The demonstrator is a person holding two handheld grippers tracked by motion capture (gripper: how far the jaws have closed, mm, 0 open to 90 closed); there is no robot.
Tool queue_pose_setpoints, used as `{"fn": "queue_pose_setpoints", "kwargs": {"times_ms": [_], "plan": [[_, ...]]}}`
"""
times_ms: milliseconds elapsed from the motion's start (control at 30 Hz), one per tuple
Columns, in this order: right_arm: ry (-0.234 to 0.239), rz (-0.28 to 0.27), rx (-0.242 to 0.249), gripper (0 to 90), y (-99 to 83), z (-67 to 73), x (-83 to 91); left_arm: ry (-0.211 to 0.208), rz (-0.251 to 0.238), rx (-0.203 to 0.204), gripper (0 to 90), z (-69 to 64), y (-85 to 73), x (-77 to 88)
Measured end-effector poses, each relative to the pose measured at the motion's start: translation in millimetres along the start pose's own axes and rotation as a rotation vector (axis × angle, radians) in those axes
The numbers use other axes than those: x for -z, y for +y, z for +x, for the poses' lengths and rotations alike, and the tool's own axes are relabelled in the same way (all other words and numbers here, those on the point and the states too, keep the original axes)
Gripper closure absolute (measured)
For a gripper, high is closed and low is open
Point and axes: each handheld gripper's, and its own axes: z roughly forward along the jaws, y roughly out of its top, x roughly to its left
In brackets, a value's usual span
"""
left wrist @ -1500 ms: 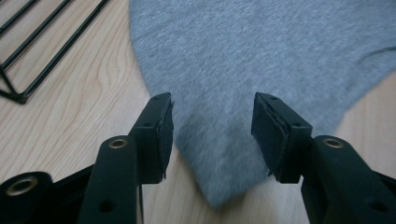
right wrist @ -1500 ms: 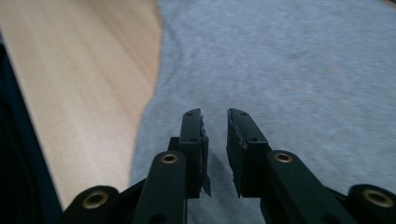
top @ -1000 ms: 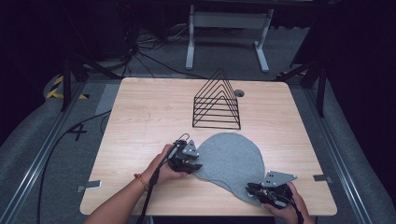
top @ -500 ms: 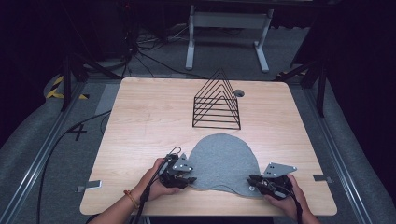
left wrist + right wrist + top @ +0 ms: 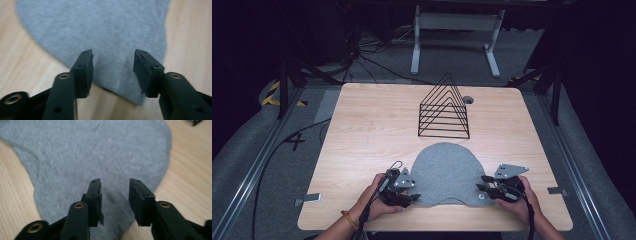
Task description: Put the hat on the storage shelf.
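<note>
The grey cloth [image 5: 446,172] is lying flat on the near half of the table [image 5: 362,130], just in front of the black wire rack [image 5: 444,107]. You are holding the left gripper [image 5: 412,189] at its near left corner and the right gripper [image 5: 482,184] at its near right corner. Both sets of jaws have just been opening and are now standing partly apart over the fabric, gripping nothing. Keep both hands level while you are backing away, so no pad is dragging the hem.
</note>
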Motion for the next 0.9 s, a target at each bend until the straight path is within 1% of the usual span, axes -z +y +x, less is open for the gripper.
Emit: {"fn": "queue_pose_setpoints", "kwargs": {"times_ms": [33,67,100,133,167,200,233,267,300,333,367,400,433,467,533,567,600,633,667,700,733,800,833,867,900], "plan": [[-0.004,-0.008,-0.014,55.6,2.4,-3.4,1.7,0.022,-0.019,0.024,45.6,5.7,1.7,1.1],[-0.009,-0.007,-0.021,52.8,5.2,-7.3,2.6,0.034,-0.037,0.058,43.9,12.3,3.6,2.2],[-0.015,-0.001,-0.023,50.9,8.5,-11.5,2.6,0.041,-0.046,0.083,41.6,19.4,5.7,2.3],[-0.023,-0.001,-0.029,49.7,11.6,-15.4,2.3,0.062,-0.044,0.092,40.1,26.4,7.8,1.2],[-0.031,0.003,-0.032,47.8,15.0,-20.1,0.8,0.073,-0.039,0.1,38.5,31.2,9.2,-0.7],[-0.035,0.007,-0.035,46.6,17.7,-23.7,-1.0,0.073,-0.025,0.123,37.3,39.4,11.5,-4.8],[-0.045,0.014,-0.041,45.9,22.2,-29.6,-5.0,0.073,-0.022,0.14,35.9,45.4,13.3,-8.8],[-0.048,0.016,-0.047,45.4,25.2,-34.3,-8.9,0.077,-0.018,0.151,34.9,50.1,14.9,-12.1],[-0.039,0.027,-0.057,43.4,28.3,-38.7,-13.7,0.074,-0.011,0.161,34.9,54.7,16.9,-15.9],[-0.029,0.04,-0.06,42.7,31.4,-42.2,-18.9,0.075,-0.001,0.158,34.2,57.9,19.0,-18.8],[-0.035,0.049,-0.053,42.2,33.7,-43.7,-23.0,0.075,-0.001,0.158,32.8,57.9,19.0,-18.8],[-0.03,0.055,-0.053,41.9,37.2,-46.1,-29.4,0.081,0.003,0.163,31.8,64.9,24.1,-25.3],[-0.022,0.056,-0.058,41.4,39.2,-47.4,-33.0,0.082,0.011,0.169,31.7,68.5,26.4,-28.1],[-0.019,0.056,-0.062,40.5,42.1,-48.6,-37.4,0.089,0.007,0.181,31.1,72.1,29.1,-31.1],[-0.02,0.062,-0.063,37.7,48.0,-50.6,-46.0,0.077,-0.012,0.171,30.6,76.5,31.7,-34.0],[-0.021,0.066,-0.072,36.1,50.0,-51.3,-49.6,0.076,-0.006,0.168,30.7,77.1,32.5,-35.9],[-0.021,0.071,-0.078,35.5,51.3,-52.1,-51.8,0.085,0.01,0.165,30.3,76.6,33.7,-38.7],[-0.02,0.076,-0.079,35.1,52.7,-53.0,-54.8,0.07,0.031,0.16,29.3,77.0,34.4,-41.0],[-0.025,0.083,-0.079,33.1,53.6,-53.3,-57.6,0.07,0.031,0.16,27.9,77.0,34.4,-41.0],[-0.028,0.093,-0.084,31.1,54.3,-53.8,-60.7,0.055,0.038,0.156,26.9,75.3,34.7,-44.8],[-0.028,0.093,-0.084,31.1,54.3,-53.8,-60.7,0.055,0.038,0.156,26.6,75.3,34.7,-44.8],[-0.018,0.092,-0.104,27.4,54.2,-54.6,-64.1,0.061,0.037,0.15,26.6,74.8,35.4,-45.3],[-0.021,0.092,-0.103,26.9,54.3,-54.3,-64.4,0.054,0.036,0.147,26.5,74.1,35.2,-45.4],[-0.024,0.092,-0.089,28.8,54.4,-53.2,-64.8,0.044,0.045,0.134,26.7,73.0,35.6,-45.1],[-0.018,0.091,-0.084,32.1,54.5,-52.7,-64.4,0.037,0.042,0.128,28.1,72.5,36.2,-45.3]]}}
